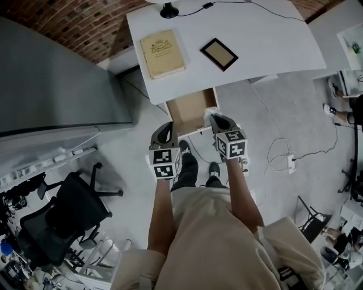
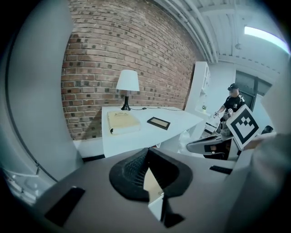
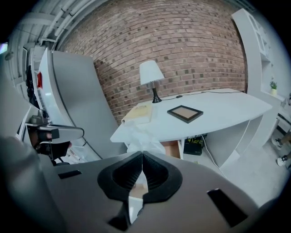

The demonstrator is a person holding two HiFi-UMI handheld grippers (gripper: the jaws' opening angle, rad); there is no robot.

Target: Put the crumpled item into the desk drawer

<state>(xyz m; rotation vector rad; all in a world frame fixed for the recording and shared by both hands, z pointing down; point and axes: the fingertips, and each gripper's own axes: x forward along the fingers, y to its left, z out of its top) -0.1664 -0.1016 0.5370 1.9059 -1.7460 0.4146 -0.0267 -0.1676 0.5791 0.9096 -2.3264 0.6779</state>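
Under the white desk (image 1: 255, 45) a shallow drawer (image 1: 190, 110) stands pulled out, its brown inside showing. My right gripper (image 1: 215, 119) hangs over the drawer's right front corner, shut on a crumpled white item (image 1: 210, 112). In the right gripper view the jaws (image 3: 142, 153) meet at their tips and the crumpled item (image 3: 143, 136) bulges out beyond them, in front of the drawer (image 3: 173, 148). My left gripper (image 1: 167, 128) is at the drawer's left front corner, shut and holding nothing; in its own view the tips (image 2: 148, 149) touch.
On the desk lie a tan book (image 1: 162, 54), a dark picture frame (image 1: 219, 54) and a lamp base (image 1: 169, 10). A tall grey cabinet (image 1: 51, 85) stands left, a black office chair (image 1: 68, 218) lower left, floor cables (image 1: 278, 153) right. A person (image 2: 233, 102) stands far back.
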